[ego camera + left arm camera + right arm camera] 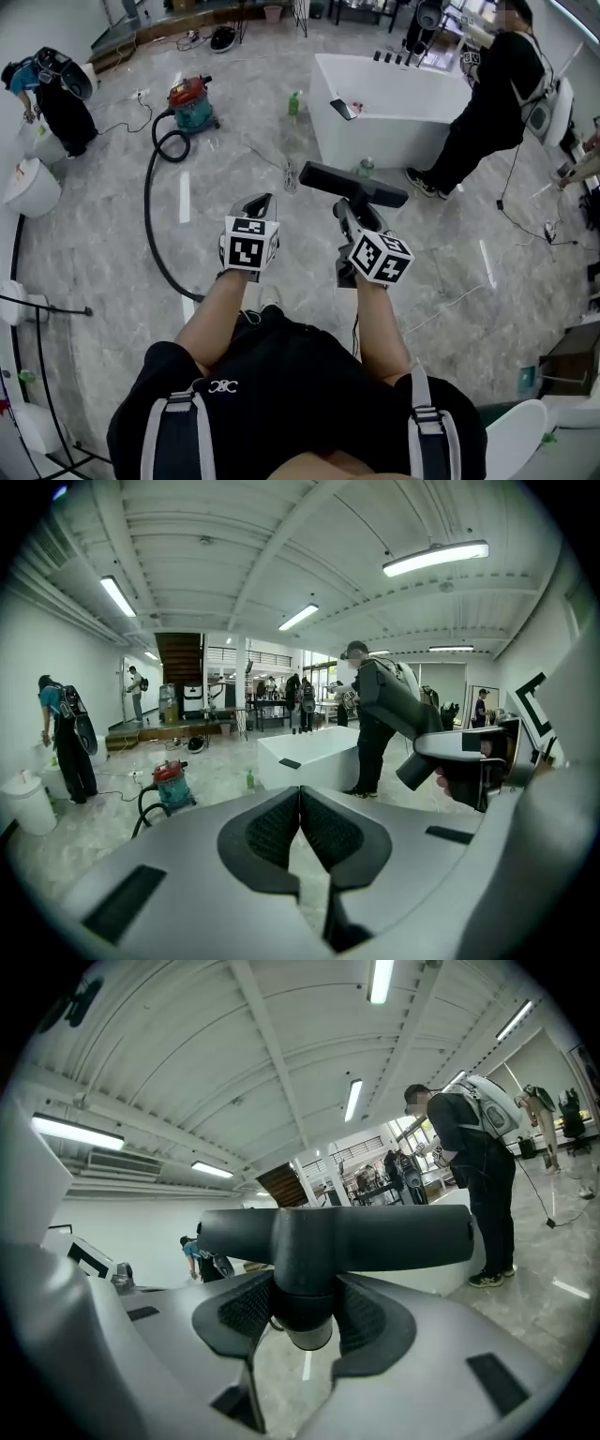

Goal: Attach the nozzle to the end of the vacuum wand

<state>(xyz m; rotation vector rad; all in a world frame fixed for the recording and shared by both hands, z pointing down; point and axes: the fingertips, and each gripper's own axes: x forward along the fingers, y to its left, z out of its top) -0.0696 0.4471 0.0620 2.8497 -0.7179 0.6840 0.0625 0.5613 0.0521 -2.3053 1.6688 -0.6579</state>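
A black T-shaped nozzle (pixel 352 183) is held above the floor, its round neck between the pads of my right gripper (pixel 349 214). In the right gripper view the nozzle (pixel 375 1237) fills the middle, its bar lying crosswise above the right gripper (pixel 302 1314), which is shut on the neck. My left gripper (pixel 261 204) hangs beside it to the left, shut and holding nothing. In the left gripper view the left gripper (pixel 300 806) has its pads touching, and the nozzle (pixel 403 700) shows at the right. A black hose (pixel 150 216) curves from the red and teal vacuum (pixel 192 103) toward my feet; I see no wand.
A white counter (pixel 394 103) stands ahead on the right with a person in black (pixel 487 103) leaning at it. Another person (pixel 56 94) bends over at the far left near a white bucket (pixel 28 187). A green bottle (pixel 293 103) and loose cables lie on the marble floor.
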